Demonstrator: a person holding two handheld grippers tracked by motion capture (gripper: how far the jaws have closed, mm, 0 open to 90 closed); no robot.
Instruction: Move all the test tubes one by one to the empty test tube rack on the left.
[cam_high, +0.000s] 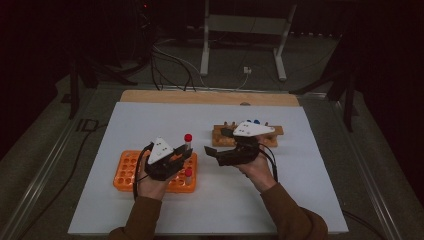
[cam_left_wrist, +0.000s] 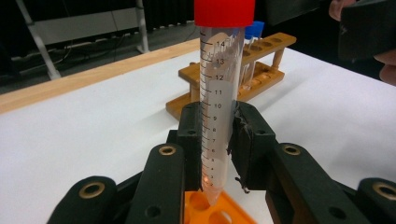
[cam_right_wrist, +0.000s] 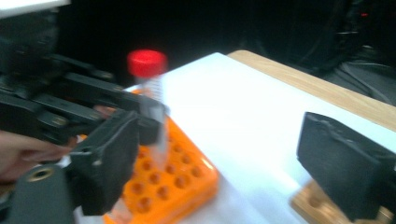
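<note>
Your left hand (cam_high: 150, 182) comes in from the bottom edge and leans forward over the orange plastic tube rack (cam_high: 131, 171), which lies on the left part of the white worktop (cam_high: 280, 190). The left gripper (cam_high: 176, 159) in this hand points forward and a little to the right. Its jaws are pressed on the clear graduated tube with the red screw cap (cam_left_wrist: 217, 93); they pinch it at the lower half. The tube stands upright, and its pointed tip hangs just above a hole of the orange rack. A second red-capped tube (cam_high: 188, 175) stands in the rack, near the right edge.

Your right hand (cam_high: 257, 169) reaches forward with the wrist turned, so the right gripper (cam_high: 212, 152) points to the left, toward the held tube. Its jaws stand wide apart, with nothing between them. Just behind this gripper the wooden test tube rack (cam_high: 270, 131) stands, with blue-capped tubes (cam_high: 255, 121) in it.
</note>
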